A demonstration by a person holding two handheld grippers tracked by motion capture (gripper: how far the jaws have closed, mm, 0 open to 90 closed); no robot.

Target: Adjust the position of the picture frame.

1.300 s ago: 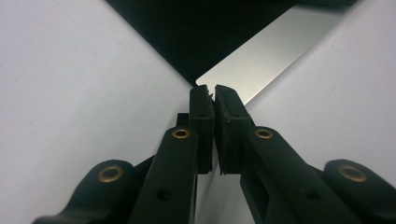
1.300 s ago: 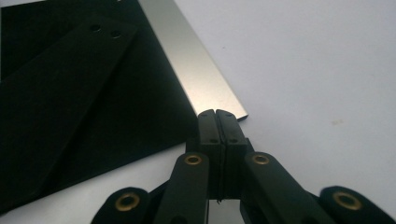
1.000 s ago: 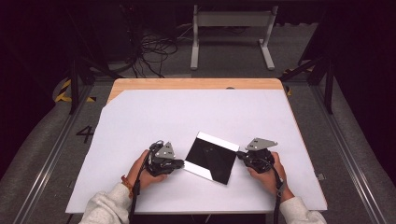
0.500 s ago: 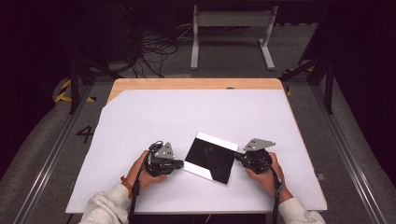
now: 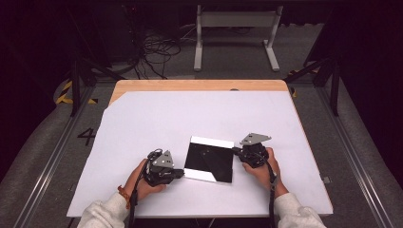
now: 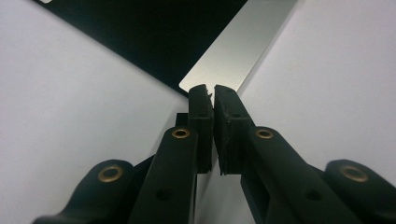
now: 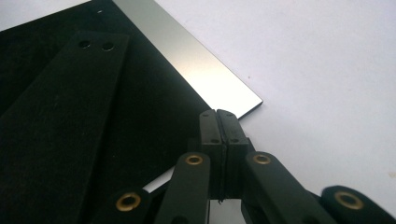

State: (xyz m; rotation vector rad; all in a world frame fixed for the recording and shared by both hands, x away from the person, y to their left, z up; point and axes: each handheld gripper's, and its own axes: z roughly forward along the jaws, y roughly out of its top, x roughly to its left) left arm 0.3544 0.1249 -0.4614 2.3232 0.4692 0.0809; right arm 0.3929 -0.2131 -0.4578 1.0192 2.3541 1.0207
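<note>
Both grippers (image 5: pixel 179 174) (image 5: pixel 236 151) press closed against the black panel's (image 5: pixel 209 161) opposite edges.

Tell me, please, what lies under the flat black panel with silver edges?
The flat black panel with silver edges lies on the white table sheet; whatever sits directly beneath the panel is covered.

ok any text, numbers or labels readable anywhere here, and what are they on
"4": painted in dark on the grey floor left of the table, in the high view.
No other text: the black panel with silver edges, the left gripper and the right gripper carry no readable print in any view.
</note>
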